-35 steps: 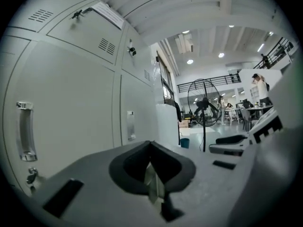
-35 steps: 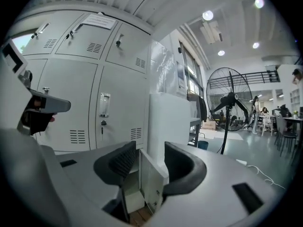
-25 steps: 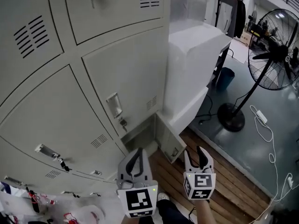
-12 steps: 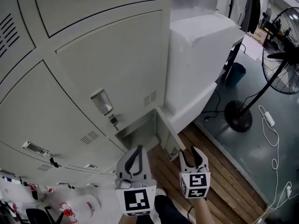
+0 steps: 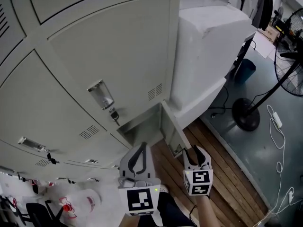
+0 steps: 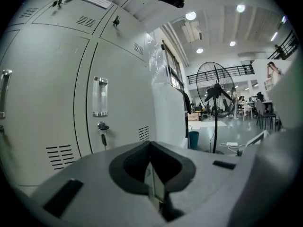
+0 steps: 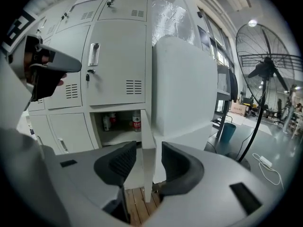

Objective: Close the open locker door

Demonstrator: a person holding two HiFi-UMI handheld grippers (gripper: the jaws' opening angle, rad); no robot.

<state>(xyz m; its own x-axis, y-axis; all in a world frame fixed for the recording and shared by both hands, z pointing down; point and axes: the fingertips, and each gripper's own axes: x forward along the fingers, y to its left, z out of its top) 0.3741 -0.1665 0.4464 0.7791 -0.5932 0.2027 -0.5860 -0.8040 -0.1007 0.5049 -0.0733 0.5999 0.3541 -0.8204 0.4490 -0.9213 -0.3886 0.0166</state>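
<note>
head view: one open locker door (image 5: pixel 172 127), left gripper (image 5: pixel 141 148) closed, right gripper (image 5: pixel 196 151) parted

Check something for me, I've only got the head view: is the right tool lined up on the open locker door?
Observer: Yes. In the right gripper view the open door shows edge-on in the gap of the right tool. The jaws are apart, with space on both sides of the edge and no contact.
Operator: Anything inside?
Observer: A few bottles stand on the shelf.
</note>
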